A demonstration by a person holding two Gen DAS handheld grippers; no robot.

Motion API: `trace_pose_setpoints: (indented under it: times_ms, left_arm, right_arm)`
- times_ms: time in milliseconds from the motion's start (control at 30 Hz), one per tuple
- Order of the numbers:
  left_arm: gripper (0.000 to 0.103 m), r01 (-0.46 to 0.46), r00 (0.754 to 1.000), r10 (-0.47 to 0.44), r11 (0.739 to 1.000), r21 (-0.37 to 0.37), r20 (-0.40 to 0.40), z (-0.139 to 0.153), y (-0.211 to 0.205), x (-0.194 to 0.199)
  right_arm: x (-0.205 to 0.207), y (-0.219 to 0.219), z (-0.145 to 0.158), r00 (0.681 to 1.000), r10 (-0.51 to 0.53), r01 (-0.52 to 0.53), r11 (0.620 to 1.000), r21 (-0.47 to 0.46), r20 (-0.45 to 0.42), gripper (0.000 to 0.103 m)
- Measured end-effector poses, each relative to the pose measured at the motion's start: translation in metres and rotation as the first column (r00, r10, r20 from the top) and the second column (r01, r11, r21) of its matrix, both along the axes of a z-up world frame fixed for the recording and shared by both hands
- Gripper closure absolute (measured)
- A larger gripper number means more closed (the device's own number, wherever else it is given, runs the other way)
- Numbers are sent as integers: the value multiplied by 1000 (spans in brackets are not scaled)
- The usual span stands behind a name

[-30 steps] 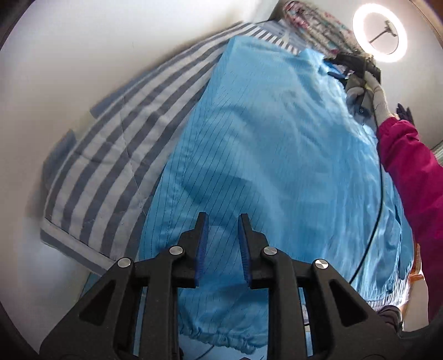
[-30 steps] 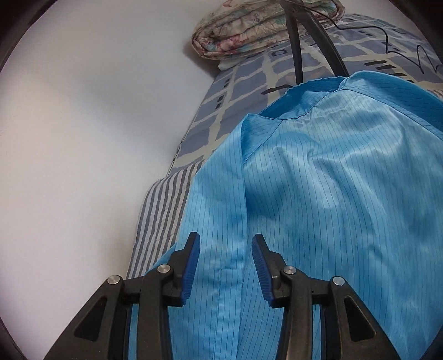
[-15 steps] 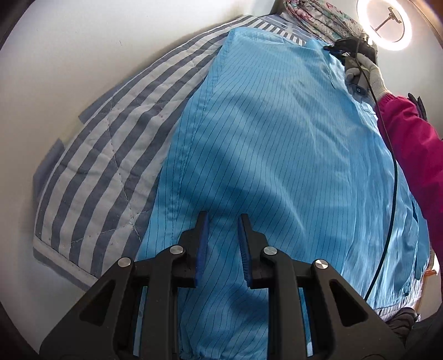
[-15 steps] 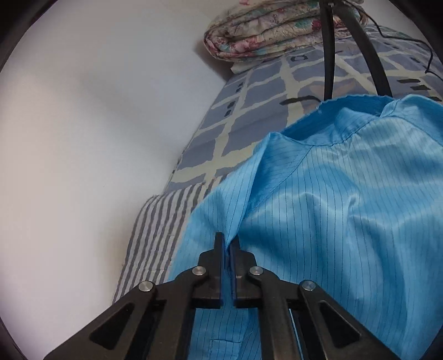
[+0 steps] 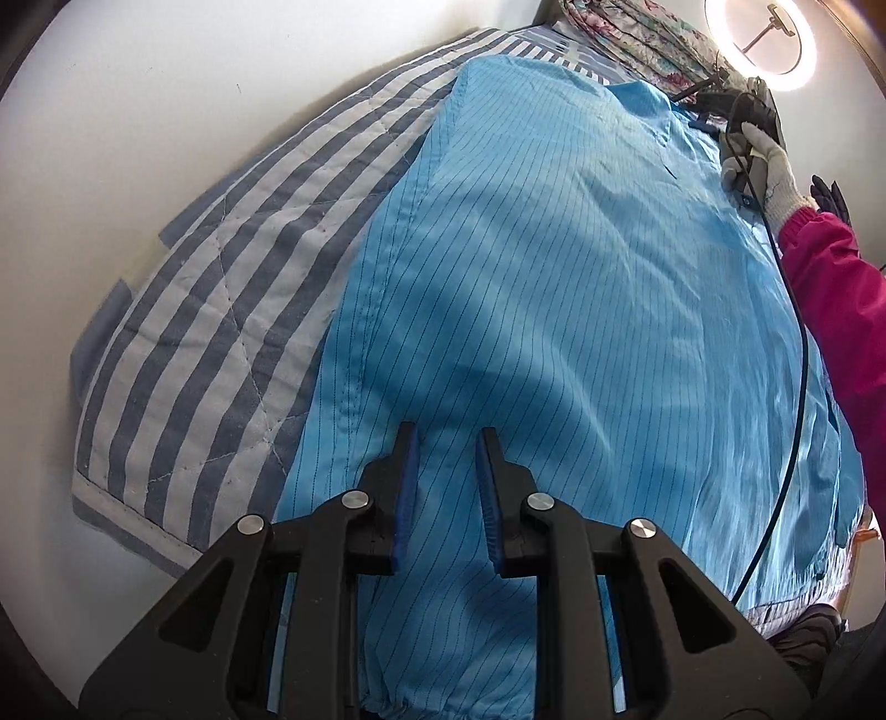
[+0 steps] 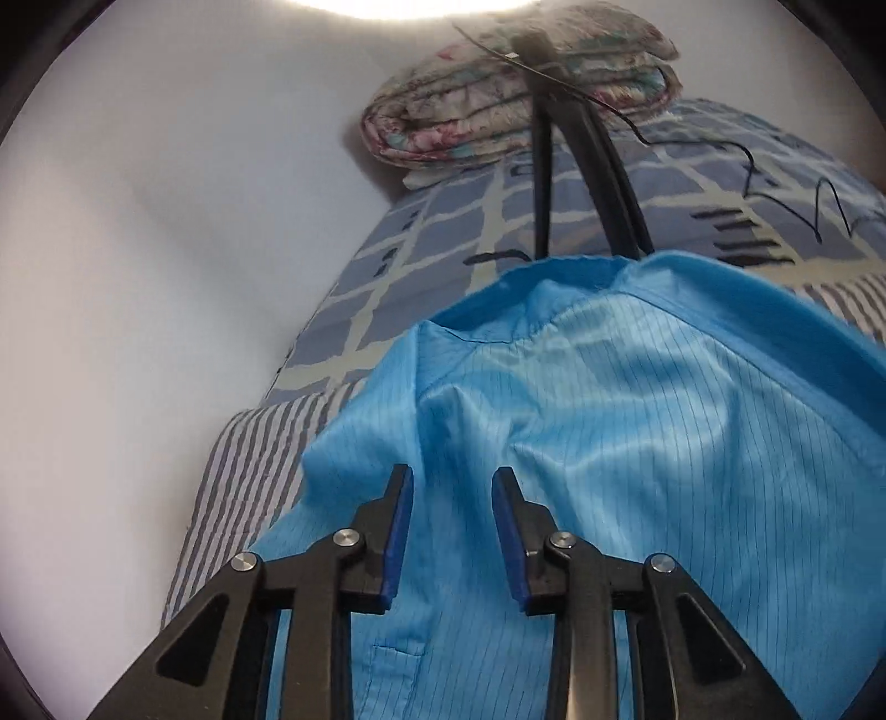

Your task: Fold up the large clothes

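Broadly spread, shiny blue pinstriped garment [image 5: 581, 310], softly creased, on striped quilt [image 5: 221, 310]

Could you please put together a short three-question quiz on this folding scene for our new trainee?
1. True or false: the blue pinstriped garment lies spread on a striped quilt.
2. What stands at the head of the bed behind the folded floral blanket? A) ring light B) fan C) mirror
3. Fill in: the sleeve of the person's right arm is ____ in colour.

Key:
1. True.
2. A, the ring light glows in the left wrist view.
3. Pink. Side note: the right claw is opening with nothing pinched between its pads; the left claw is also open above the cloth.
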State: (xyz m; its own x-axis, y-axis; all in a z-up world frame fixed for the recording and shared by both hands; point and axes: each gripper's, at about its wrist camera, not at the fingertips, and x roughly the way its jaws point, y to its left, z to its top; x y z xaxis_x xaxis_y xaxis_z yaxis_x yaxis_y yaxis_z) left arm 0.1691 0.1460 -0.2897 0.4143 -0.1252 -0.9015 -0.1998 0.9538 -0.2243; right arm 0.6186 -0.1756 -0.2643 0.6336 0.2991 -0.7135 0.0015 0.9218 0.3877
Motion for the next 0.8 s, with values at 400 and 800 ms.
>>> trace_pose_setpoints:
  times_ms: [400, 800]
  left_arm:
    - [82, -18, 1000, 18, 999, -26, 9, 1, 1, -2]
    - [82, -47, 989, 48, 999, -12, 138, 41, 37, -27]
  right_arm:
    - [16, 89, -49, 974, 173, -190, 975, -114, -145, 58]
    - [-133, 94, 47, 887, 462, -462, 887, 1, -29, 58]
